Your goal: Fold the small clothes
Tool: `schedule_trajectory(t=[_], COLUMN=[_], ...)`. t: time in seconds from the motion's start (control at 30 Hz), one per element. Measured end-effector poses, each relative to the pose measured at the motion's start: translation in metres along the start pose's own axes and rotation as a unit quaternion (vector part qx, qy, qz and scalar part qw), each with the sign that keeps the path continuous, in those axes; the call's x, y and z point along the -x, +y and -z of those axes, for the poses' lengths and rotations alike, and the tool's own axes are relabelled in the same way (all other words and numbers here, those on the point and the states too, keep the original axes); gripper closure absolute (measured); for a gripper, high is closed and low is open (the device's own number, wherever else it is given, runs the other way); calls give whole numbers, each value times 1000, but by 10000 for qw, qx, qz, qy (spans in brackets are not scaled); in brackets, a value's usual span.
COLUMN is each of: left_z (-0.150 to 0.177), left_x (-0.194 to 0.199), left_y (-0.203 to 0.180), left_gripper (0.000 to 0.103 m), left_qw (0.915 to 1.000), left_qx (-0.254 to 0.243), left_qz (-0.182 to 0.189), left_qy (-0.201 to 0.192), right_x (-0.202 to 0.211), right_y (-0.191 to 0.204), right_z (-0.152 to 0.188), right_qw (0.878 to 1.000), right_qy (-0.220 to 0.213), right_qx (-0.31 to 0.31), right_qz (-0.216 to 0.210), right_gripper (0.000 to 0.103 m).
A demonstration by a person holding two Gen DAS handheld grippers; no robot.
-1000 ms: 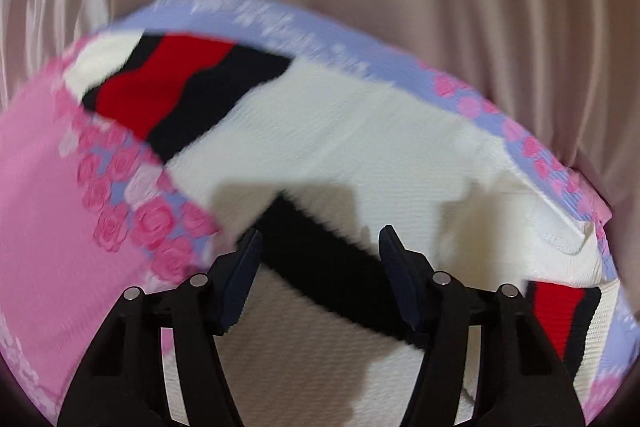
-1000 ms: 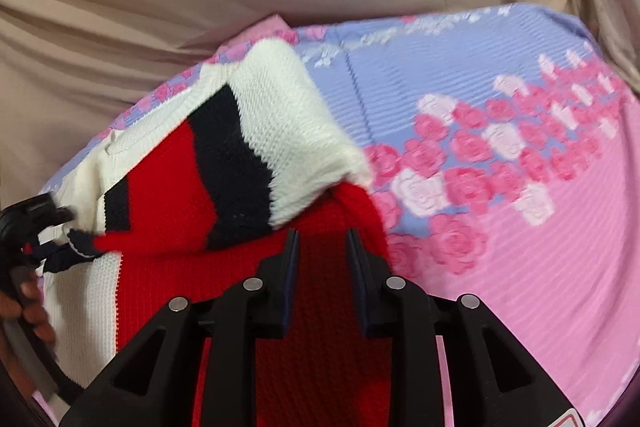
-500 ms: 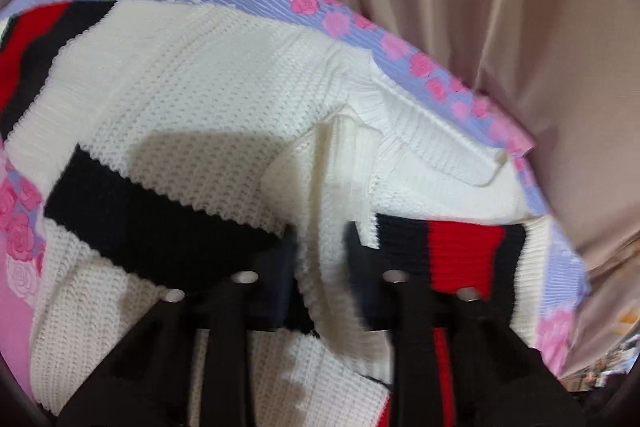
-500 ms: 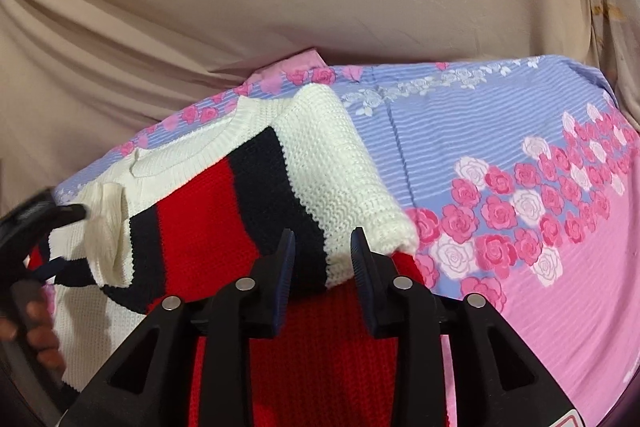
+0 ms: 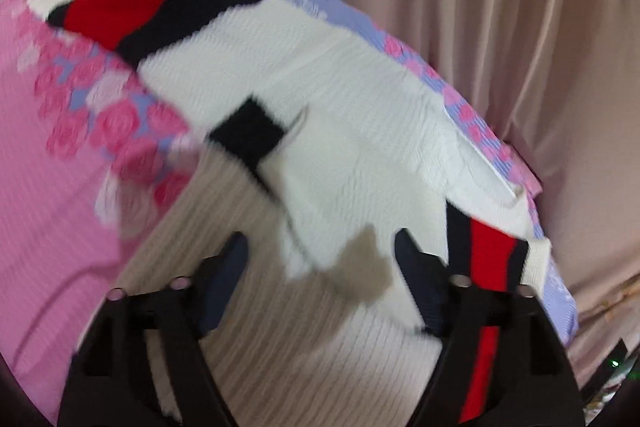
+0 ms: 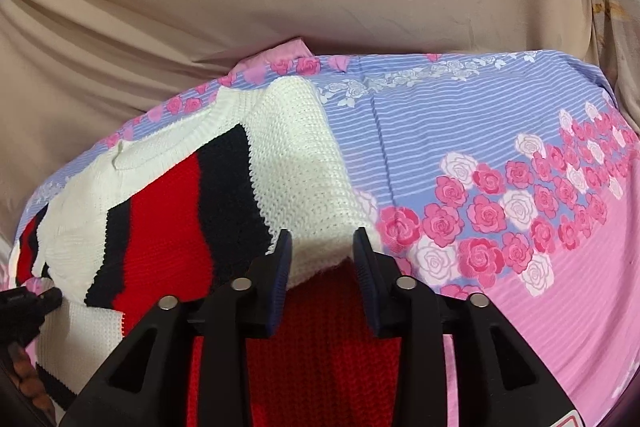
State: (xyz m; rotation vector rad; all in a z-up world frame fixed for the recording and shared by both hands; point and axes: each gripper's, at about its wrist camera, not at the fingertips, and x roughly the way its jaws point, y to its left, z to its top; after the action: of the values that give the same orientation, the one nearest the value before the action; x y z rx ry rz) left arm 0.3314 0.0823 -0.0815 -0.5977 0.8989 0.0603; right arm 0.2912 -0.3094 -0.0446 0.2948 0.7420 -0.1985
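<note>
The knitted sweater (image 6: pixel 168 211), white with red and black stripes, lay on the floral bedsheet (image 6: pixel 500 163). The right gripper (image 6: pixel 322 259) stood with its jaws slightly apart around the white sleeve cuff (image 6: pixel 320 247). The left gripper (image 5: pixel 320 283) hung above the sweater's white body, jaws spread wide, gripping nothing.

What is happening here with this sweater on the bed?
A person is folding a small knit sweater, white with red and black stripes, on a floral bedsheet, using handheld tongs in each hand. The right tongs stand slightly apart around the white cuff of a sleeve that lies folded across the body. The left tongs are wide open above the white part of the sweater, holding nothing. The left view is blurred, so finer detail there is unclear.
</note>
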Motion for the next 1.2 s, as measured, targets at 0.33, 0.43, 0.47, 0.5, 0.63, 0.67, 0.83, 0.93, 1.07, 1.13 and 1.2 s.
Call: schedule_trajectory(t=[0.33,0.43,0.47,0.5,0.63,0.67,0.83,0.93,1.07,1.13,1.2], left_z=[-35,-27,-22,-20,-21,-23,-52,-92,-145,-165,-180], left_x=[16,-30,-37,-31,-14,-11,46,68,69,60,53], left_y=[-39,-27,-20,-20,-8,-1,81,151,243,278,291], left_gripper=[90,90,90,89,80,73,47,35,34,34,35], left_qw=[9928,9950,9952,9943,9971,9982,9984,9912,9758,9668,9648], left_qx=[-936,-971,-945,-1021,-733,-584,18,470,1627,2139,2153], left_qz=[366,-223,-269,-237,-51,-40,-175,-883,-1146,-1091,-1130], left_qy=[-659,-49,-4,-171,-211,-136,-541,-866,-910,-872,-1001], right_x=[-34,-8,-15,-41,-43,-31,-43,5,65,83,92], right_y=[15,1,-2,-6,6,8,17,29,65,84,105], right_z=[-28,-37,-35,-28,-24,-26,-14,-13,31,66,105], right_qw=[9995,9991,9993,9992,9983,9995,9935,9964,9957,9946,9925], right_qy=[168,-386,-286,214,336,84,340,26,-72,162,551], right_qx=[271,-169,-208,-154,151,110,523,444,870,1022,1065], right_qz=[36,4,131,288,442,298,949,728,296,17,-256], right_gripper=[88,88,88,87,84,82,74,74,65,62,62])
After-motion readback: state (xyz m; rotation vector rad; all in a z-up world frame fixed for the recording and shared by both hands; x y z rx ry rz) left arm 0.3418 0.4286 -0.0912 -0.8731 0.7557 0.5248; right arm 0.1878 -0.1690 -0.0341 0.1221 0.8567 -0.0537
